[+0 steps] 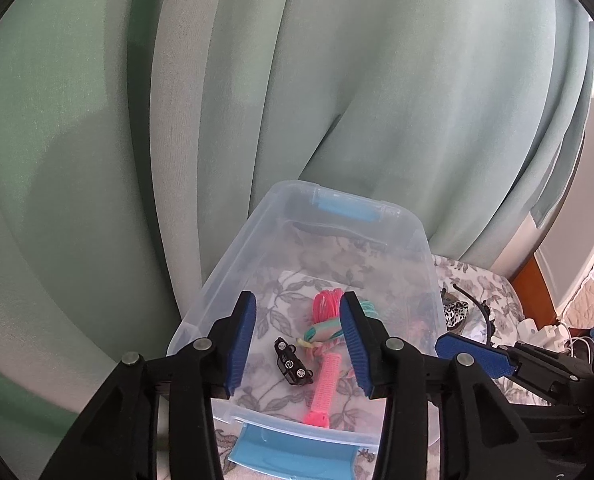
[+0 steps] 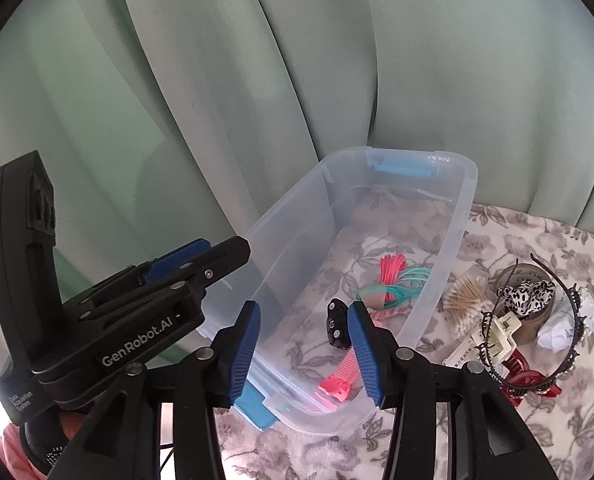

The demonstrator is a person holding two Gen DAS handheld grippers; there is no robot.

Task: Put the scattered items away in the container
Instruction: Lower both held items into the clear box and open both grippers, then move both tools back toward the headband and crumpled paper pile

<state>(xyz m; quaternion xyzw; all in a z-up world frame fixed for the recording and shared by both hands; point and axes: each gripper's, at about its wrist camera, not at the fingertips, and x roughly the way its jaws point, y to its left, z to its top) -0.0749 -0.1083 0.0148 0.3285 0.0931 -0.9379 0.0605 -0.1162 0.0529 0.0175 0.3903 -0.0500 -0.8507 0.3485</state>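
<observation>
A clear plastic container with blue latches stands on a floral cloth. In it lie a black toy car and a pink and teal jump rope. My left gripper hovers over the container's near end, open, with nothing between its blue pads. In the right wrist view my right gripper is also open and empty above the container, with the toy car and jump rope beyond it. The left gripper shows at the left there.
Loose on the cloth right of the container are cotton swabs, a leopard scrunchie on a tape roll, a cream hair claw, a red clip, a black headband and crumpled paper. Green curtains hang close behind.
</observation>
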